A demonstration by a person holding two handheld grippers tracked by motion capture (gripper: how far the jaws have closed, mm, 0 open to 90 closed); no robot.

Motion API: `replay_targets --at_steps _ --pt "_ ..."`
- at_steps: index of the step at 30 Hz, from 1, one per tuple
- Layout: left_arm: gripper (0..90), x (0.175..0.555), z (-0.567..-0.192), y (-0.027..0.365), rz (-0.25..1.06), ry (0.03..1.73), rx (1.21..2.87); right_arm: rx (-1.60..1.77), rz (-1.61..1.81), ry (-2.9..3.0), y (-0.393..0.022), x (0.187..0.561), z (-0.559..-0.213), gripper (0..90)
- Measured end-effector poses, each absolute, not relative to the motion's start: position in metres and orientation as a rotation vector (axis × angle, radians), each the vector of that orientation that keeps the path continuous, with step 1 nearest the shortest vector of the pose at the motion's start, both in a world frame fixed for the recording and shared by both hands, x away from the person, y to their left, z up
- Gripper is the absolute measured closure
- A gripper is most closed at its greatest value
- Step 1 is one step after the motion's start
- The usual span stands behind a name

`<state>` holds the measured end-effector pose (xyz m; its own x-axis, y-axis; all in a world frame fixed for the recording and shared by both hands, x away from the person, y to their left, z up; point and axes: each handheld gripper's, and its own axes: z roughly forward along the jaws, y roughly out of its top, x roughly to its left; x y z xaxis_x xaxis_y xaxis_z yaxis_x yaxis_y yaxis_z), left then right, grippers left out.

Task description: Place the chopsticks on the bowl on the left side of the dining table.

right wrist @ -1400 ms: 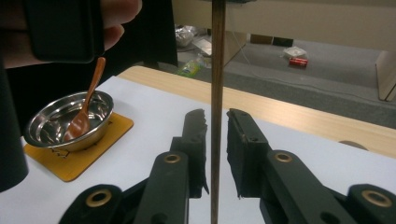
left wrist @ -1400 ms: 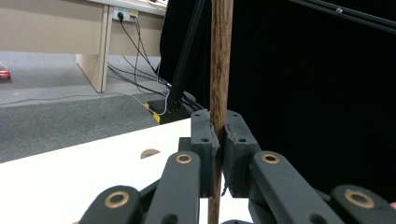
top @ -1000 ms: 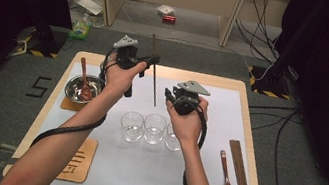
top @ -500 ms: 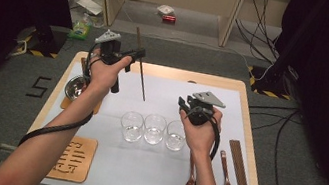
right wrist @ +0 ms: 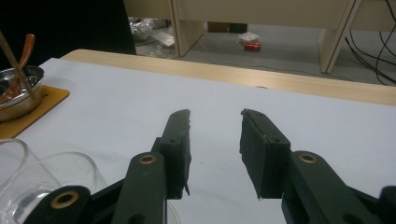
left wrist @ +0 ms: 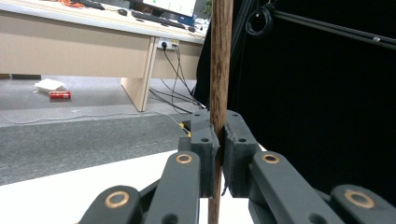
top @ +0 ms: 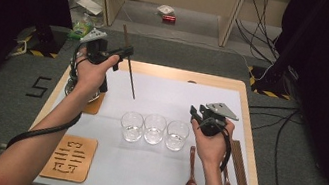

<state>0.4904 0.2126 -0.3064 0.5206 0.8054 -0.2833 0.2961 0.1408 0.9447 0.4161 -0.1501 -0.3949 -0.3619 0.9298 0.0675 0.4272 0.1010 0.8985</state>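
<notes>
My left gripper (top: pixel 125 54) is raised over the table's far left and is shut on a dark wooden stick (top: pixel 129 74), which slants down toward the white mat. In the left gripper view the stick (left wrist: pixel 219 65) stands upright, pinched between the pads of that gripper (left wrist: pixel 219 137). My right gripper (top: pixel 195 114) hovers at the right, just beyond three empty glasses (top: pixel 155 128) standing in a row. Its jaws have just been opening, and in the right gripper view the gripper (right wrist: pixel 215 128) has nothing between its jaws, just bare mat ahead.
A metal bowl (right wrist: pixel 14 95) holding a spoon and a stick sits on an orange coaster (top: pixel 95 105) at the left, partly under my left hand. Two wooden spoons (top: pixel 192 178) and a long wooden strip (top: pixel 241 179) lie at the right. A carved coaster (top: pixel 69 157) lies front left.
My left hand has carried the stick leftward and farther away. My right hand has moved right and down, toward the near right of the glasses, and its jaws have spread.
</notes>
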Motion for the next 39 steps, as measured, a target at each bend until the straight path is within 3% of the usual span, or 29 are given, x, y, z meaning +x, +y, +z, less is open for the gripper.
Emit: replay_targets --at_steps 39 --pt "83.8 0.447 -0.322 0.273 0.555 1.096 1.428 1.411 1.176 1.79 -0.188 0.387 -0.421 60.7"
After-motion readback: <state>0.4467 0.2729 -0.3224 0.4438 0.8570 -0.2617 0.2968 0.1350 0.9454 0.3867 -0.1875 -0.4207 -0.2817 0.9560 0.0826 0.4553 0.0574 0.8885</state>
